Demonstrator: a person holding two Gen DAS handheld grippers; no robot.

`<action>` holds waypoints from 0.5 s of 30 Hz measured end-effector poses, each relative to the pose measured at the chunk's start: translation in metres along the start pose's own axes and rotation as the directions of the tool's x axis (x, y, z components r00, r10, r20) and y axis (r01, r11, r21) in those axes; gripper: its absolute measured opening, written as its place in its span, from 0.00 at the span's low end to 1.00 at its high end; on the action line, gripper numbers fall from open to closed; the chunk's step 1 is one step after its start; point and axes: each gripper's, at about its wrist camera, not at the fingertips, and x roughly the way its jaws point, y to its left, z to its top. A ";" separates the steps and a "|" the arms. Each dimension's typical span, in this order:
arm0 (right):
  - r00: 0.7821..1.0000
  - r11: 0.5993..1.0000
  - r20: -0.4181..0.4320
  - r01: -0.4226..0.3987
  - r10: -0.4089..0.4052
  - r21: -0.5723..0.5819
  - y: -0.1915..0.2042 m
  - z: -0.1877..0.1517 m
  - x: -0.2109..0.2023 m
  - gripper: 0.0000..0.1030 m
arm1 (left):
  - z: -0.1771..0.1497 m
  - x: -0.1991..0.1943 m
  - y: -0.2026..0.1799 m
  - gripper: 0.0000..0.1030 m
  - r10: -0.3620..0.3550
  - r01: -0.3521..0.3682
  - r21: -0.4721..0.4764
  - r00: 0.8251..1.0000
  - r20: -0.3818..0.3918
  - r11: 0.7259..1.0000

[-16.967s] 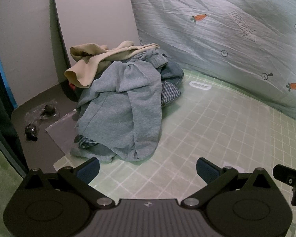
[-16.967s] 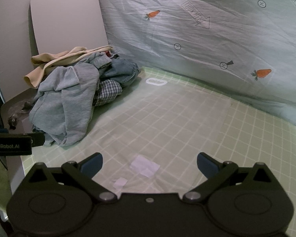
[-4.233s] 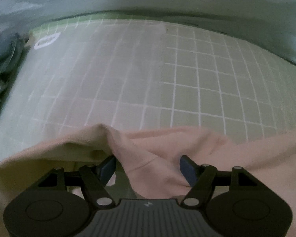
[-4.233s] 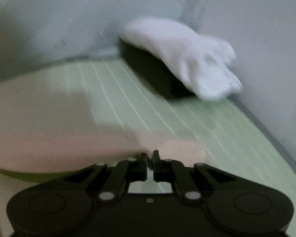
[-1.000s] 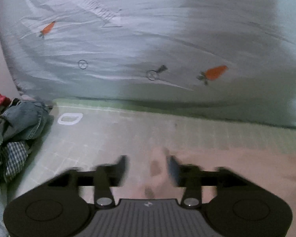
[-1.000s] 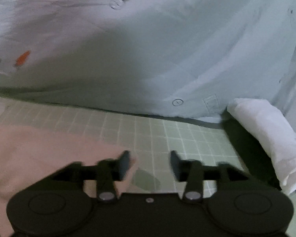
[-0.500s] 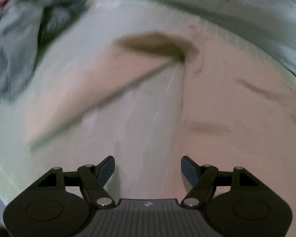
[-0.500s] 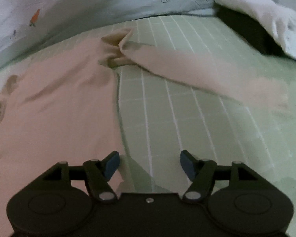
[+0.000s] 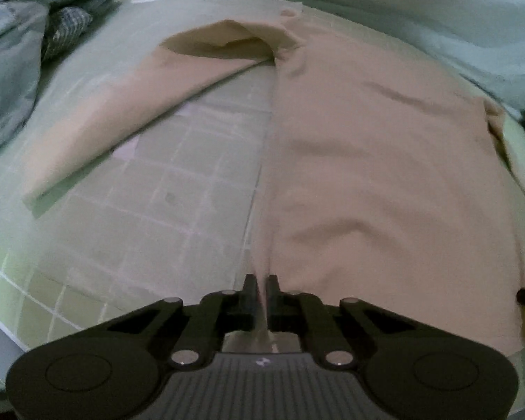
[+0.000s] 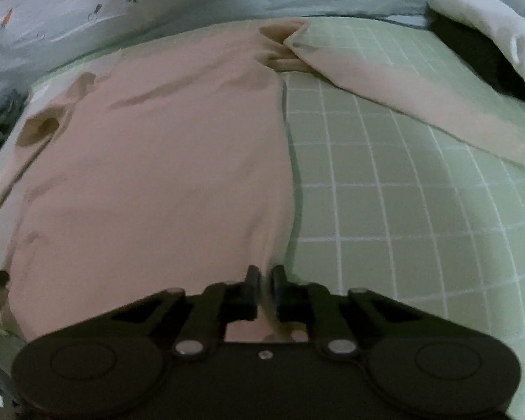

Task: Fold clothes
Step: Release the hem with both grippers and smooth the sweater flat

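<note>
While one peach shirt [image 9: 385, 175] lies spread, two tools — left tool [image 9: 260, 288], right tool [image 10: 264, 280] — each pinch hem.

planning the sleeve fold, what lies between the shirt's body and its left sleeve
In the left wrist view, only bare green grid mat shows between the beige shirt body and the angled sleeve.

Green gridded mat [image 9: 164, 210] with laundry on it

A beige shirt [image 9: 367, 175] lies spread at centre; a clothes pile [image 9: 21, 52] sits upper left.

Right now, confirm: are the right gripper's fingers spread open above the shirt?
No, the right gripper is pinched shut on the peach shirt at its near hem.
</note>
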 end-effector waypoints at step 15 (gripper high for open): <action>1.000 1.000 0.000 -0.018 0.018 -0.020 -0.019 -0.006 -0.018 0.38 | -0.006 -0.028 0.001 0.30 0.026 -0.022 -0.072 0.999 0.046 0.997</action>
